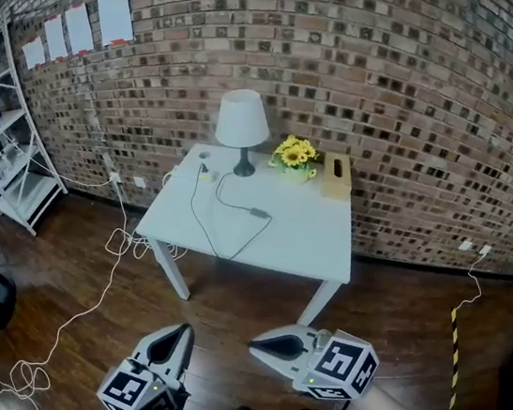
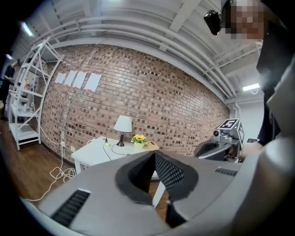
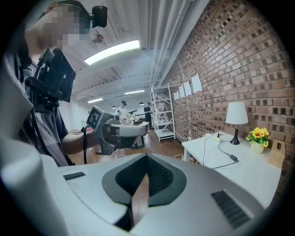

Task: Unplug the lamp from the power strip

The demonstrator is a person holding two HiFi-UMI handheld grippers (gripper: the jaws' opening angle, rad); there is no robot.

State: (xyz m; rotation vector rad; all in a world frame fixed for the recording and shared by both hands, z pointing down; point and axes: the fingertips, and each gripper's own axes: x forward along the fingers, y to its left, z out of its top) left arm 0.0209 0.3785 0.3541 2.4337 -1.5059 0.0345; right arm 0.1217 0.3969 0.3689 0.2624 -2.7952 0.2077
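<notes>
The left tool (image 1: 181, 331) and the right tool (image 1: 255, 346) hang side by side low in the head view, over the wooden floor (image 1: 242, 301) and well short of the tabletop (image 1: 299, 241). Each one's own view shows its jaws pressed together at the tips with nothing between them. Each carries its marker cube at the rear, and the two tips point toward the tabletop from just apart. A loose white cable (image 1: 82, 309) snakes over the floor to the left. Beyond the tools stands the white tabletop on its white legs, set against the brick wall (image 1: 360, 62). A dark cord (image 1: 203, 216) crosses it: from the lamp's foot it bends forward to an inline switch (image 1: 260, 213), runs on to the front edge, then turns back to the power strip (image 1: 202, 166) at the rear left corner, where it ends; at this size the plug itself cannot be made out clearly. The lamp (image 1: 240, 121), with a white shade on a dark stem, stands upright at the rear, just right of the strip. Yellow flowers (image 1: 295, 156) sit just beside it to the right, and a wooden box (image 1: 338, 176) lies at the rear right corner. Farther off, sheets of paper (image 1: 114, 16) hang on the wall, and a white shelf (image 1: 1, 140) stands at far left.
</notes>
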